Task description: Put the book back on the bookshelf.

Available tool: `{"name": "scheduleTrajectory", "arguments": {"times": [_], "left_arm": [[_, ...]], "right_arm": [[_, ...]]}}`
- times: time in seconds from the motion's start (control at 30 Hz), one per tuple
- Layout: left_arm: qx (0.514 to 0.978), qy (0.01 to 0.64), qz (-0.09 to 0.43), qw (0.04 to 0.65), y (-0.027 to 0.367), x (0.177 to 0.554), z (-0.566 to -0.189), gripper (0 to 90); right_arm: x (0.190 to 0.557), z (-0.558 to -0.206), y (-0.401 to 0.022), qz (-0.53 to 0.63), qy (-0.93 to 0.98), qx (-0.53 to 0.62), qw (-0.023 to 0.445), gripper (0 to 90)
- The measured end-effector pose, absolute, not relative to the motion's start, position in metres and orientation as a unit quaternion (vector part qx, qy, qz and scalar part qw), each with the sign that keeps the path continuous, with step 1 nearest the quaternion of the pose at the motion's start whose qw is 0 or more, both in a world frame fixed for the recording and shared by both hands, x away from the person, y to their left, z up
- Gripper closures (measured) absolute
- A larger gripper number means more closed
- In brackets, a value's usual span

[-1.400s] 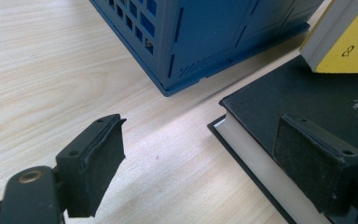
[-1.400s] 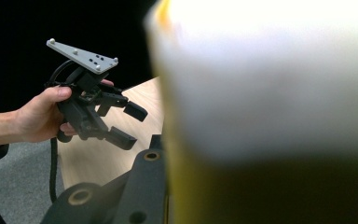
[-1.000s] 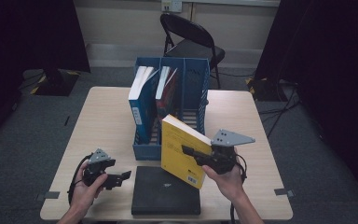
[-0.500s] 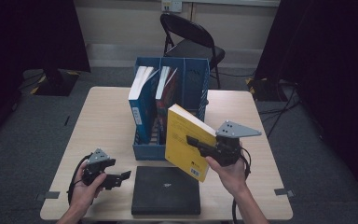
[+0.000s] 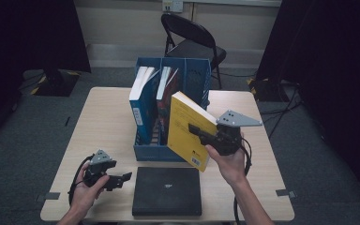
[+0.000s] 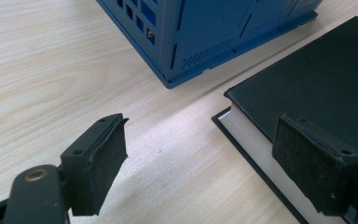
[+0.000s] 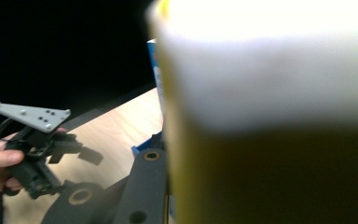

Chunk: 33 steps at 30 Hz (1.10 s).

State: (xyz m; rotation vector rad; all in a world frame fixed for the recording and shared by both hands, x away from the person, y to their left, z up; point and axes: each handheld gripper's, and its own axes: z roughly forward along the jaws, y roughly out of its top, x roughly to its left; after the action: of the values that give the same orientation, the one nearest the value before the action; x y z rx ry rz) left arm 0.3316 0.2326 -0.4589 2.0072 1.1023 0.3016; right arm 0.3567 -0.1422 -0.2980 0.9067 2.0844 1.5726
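The left gripper (image 6: 196, 172) hangs low over a pale wooden table (image 6: 51, 70), its two black jaws spread wide with nothing between them. Beyond the right jaw lies a black hardcover book (image 6: 317, 88), flat, its white page edges showing; a blue plastic file rack (image 6: 205, 32) stands near the book's corner, apart from it.

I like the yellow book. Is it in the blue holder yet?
Not yet. The right tool holds the yellow book tilted in the air before the blue holder.

Four books (image 5: 188, 126), one blue file rack (image 5: 194, 75), one chair (image 5: 187, 37)
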Motion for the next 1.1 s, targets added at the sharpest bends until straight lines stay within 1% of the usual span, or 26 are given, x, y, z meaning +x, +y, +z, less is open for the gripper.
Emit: {"name": "scheduleTrajectory", "arguments": {"times": [0.37,0.73,1.1], "left_arm": [[0.796,0.437,0.121,0.400,0.231,0.333,-0.460,18.1],[0.796,0.438,0.121,0.400,0.231,0.333,-0.460,18.1],[0.795,0.438,0.124,0.400,0.232,0.333,-0.460,18.1]], "right_arm": [[0.381,-0.286,-0.136,0.542,0.732,0.349,0.221,75.7],[0.409,-0.284,-0.115,0.526,0.722,0.386,0.229,75.7],[0.430,-0.285,-0.097,0.507,0.706,0.424,0.255,75.7]]}}
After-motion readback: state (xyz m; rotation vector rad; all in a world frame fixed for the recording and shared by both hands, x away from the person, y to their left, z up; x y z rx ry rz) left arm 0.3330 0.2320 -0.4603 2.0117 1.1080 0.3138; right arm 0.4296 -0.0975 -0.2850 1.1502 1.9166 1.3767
